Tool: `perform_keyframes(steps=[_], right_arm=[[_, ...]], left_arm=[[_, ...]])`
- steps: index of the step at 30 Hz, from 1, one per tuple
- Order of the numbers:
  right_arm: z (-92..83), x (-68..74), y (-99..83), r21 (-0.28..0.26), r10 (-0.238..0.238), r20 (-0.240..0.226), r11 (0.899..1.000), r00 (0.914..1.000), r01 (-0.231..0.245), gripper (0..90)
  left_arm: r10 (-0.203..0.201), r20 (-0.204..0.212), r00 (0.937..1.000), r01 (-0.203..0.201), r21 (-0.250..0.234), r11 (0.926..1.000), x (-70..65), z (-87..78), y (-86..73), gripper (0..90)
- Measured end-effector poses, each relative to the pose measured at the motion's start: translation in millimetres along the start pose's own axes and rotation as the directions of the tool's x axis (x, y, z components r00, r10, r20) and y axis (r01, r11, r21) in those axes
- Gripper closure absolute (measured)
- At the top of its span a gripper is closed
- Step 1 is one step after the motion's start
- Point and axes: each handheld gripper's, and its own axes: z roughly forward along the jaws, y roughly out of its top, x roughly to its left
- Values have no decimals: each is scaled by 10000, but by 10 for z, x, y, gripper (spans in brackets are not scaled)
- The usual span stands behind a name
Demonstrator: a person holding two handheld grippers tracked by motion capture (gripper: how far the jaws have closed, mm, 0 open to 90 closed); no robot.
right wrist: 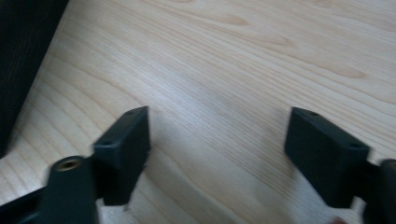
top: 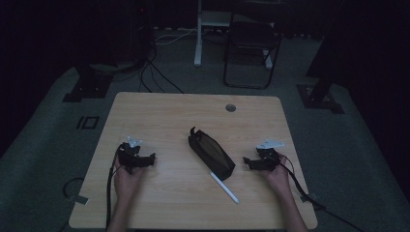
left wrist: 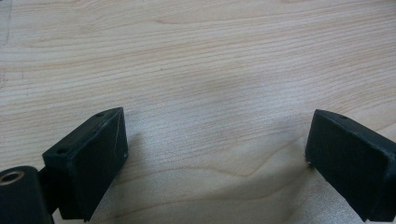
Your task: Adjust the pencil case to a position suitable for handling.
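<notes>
black pouch (top: pixel 211 155), white pen (top: pixel 224 187), woodgrain table (top: pixel 164 111)

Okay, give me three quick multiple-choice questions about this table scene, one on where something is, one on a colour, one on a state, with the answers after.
1. Where does the pen lie?
A. Just near of the pouch, toward the person
B. Beside the table's round hole
C. Under the left gripper

2. What colour is the pen?
A. Red
B. White
C. Green

3. How do the right gripper's fingers stand?
A. Shut on the pen
B. Shut on the pouch
C. Apart, nothing between them

Answers: 1 A, the high view shows it at the pouch's near end. 2 B, it shows pale against the wood. 3 C, bare wood shows between the fingers.
</notes>
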Motion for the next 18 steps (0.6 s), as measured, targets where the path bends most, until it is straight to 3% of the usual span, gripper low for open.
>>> perform_keyframes(steps=[8, 12, 17, 18], right_arm=[[-23, 15, -18, -64, 205, 239, 9998, 9995, -203, 300], [-73, 47, -12, 68, 284, 333, 9996, 9990, -286, 411], [-219, 138, 40, -465, 348, 192, 9983, 9992, -339, 432], [-275, 209, 57, -618, 202, 88, 9979, 9998, -197, 431]], left_arm=[[-46, -63, 10000, 46, -6, 10000, -8, 0, 0, 61], [-51, -65, 10000, 51, -8, 10000, -8, 0, 0, 61], [-62, -68, 10000, 62, -11, 10000, -9, 0, -1, 61], [-67, -73, 10000, 67, -13, 10000, -11, 0, -1, 62]])
